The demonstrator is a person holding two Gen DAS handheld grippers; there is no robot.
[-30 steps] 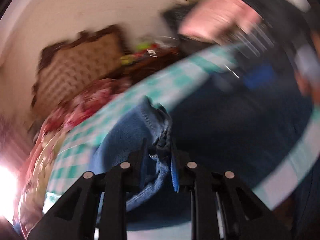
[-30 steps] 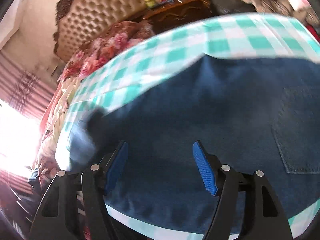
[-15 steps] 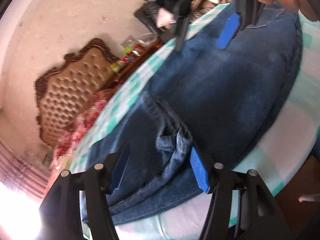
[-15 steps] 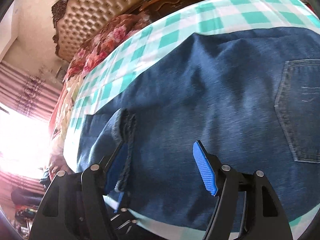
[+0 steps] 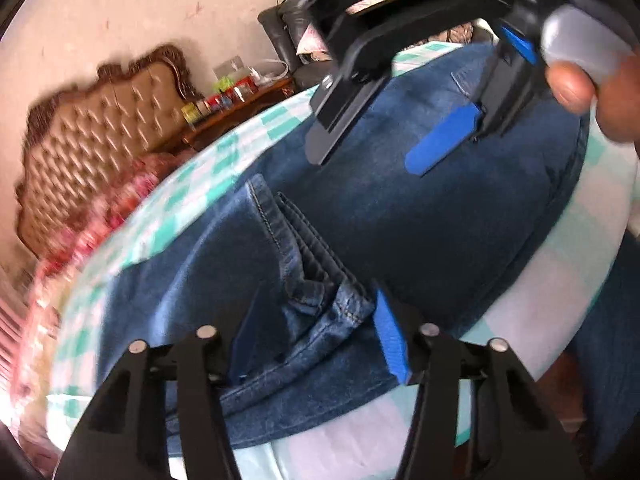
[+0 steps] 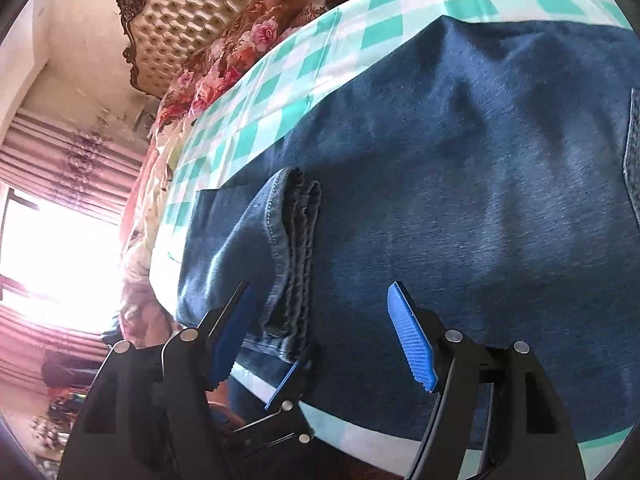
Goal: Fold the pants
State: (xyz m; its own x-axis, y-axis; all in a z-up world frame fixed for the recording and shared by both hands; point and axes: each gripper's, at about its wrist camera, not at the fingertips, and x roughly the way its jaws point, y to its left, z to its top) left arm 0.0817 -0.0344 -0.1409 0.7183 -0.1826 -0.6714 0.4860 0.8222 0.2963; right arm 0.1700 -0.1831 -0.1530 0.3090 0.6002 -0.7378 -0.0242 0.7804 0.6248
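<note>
Dark blue jeans (image 5: 440, 240) lie folded on a green-and-white checked cloth (image 5: 560, 280). The leg hems (image 5: 316, 280) rest stacked on top of the denim. My left gripper (image 5: 320, 340) straddles the near end of those hems. Its jaws are closing, with a gap still showing beside the pads. My right gripper (image 5: 376, 152) hangs open just above the jeans further along, held by a person's hand (image 5: 600, 92). In the right wrist view the right gripper (image 6: 320, 332) stands wide over the jeans (image 6: 480, 200) beside the hems (image 6: 296, 248), and one of the left gripper's fingers (image 6: 285, 380) shows below.
A back pocket (image 6: 634, 160) sits at the jeans' right end. Beyond the checked cloth (image 6: 320, 52) are floral bedding (image 6: 240, 48), a tufted headboard (image 5: 100, 132) and a wooden dresser (image 5: 232, 104) with small bottles. A bright window (image 6: 52, 248) glares at the left.
The left gripper, shut on the hems a second ago, opened and left them lying on the jeans; its jaws now stand narrower again. Both grippers sank closer to the denim.
</note>
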